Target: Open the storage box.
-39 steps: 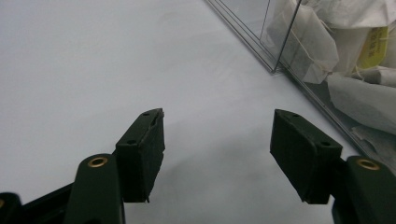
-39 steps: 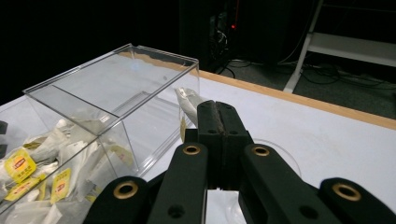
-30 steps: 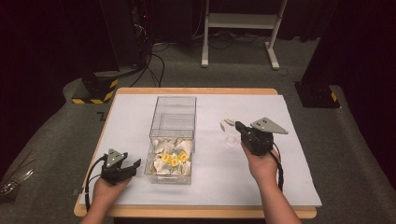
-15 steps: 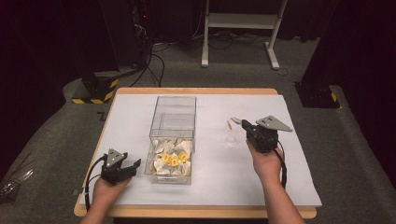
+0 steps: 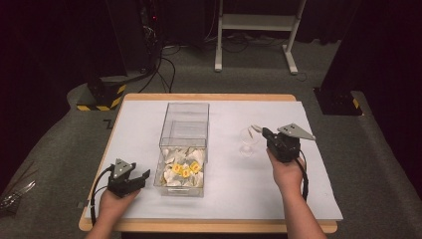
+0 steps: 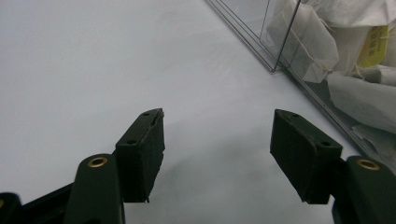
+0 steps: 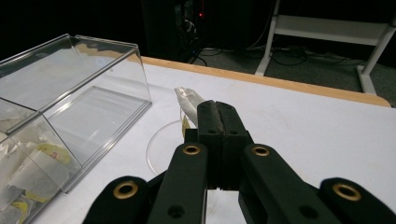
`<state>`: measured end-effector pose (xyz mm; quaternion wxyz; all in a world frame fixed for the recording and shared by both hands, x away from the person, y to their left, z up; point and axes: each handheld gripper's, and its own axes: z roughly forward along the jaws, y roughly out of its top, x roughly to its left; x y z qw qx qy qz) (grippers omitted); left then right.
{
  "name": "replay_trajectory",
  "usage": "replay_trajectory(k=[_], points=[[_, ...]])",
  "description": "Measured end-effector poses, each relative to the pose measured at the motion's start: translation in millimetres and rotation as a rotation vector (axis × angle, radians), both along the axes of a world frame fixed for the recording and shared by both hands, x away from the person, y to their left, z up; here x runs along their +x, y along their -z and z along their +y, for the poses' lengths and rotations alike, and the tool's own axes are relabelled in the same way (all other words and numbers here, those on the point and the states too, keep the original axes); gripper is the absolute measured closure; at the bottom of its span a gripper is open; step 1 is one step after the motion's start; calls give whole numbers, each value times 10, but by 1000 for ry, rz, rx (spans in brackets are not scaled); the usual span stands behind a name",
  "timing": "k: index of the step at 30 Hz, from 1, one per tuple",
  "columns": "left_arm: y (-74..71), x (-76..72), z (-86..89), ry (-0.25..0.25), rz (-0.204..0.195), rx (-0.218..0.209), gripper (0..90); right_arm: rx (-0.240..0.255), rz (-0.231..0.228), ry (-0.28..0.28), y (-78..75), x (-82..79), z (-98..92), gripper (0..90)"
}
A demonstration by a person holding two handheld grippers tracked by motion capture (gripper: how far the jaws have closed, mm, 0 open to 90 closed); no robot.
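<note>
- While the person's right hand (image 5: 287, 172) holds them above the right half of the worktop (image 5: 318, 199), we see the right tongs (image 7: 218, 119) pressed together on a white tea bag (image 7: 188, 101), which sticks out past the jaw tips.
- From the high view we find those right tongs (image 5: 265, 133) right over a small clear glass cup (image 5: 247, 141) that stands on the white sheet, well apart from the box.
- Looking along the right tongs, we see the cup's round rim (image 7: 159, 149) just below and behind the jaws.
- We see the left tongs (image 6: 217, 140) spread wide with nothing between the pads, low over the white sheet.
- From above, the left tongs (image 5: 142, 177) sit at the near left of the worktop, held by the left hand (image 5: 113, 203), just beside the box's near left corner.
- We see a clear plastic box (image 5: 183, 144) at mid-worktop, split into two compartments; the far one looks bare, the near one holds a heap of tea bags (image 5: 183, 167) with yellow tags.
- Through the box wall, in the left gripper view, we make out those white bags (image 6: 327, 42) and one yellow tag.
</note>
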<state>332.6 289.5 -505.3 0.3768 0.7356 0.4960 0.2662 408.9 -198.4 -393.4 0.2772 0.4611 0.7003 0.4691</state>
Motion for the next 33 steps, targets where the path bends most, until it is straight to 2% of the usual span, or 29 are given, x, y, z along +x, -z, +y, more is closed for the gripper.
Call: replay_trajectory(k=[17, 21, 33], points=[[1, 11, 4, 3, 6, 3, 356, -23, 36, -8, 136, 26, 47, 896], [4, 26, -5, 4, 18, 8, 357, -19, 40, -16, 143, 39, 57, 798], [1, 14, -3, 6, 8, 12, 356, -20, 40, -22, 159, -8, 67, 778]])
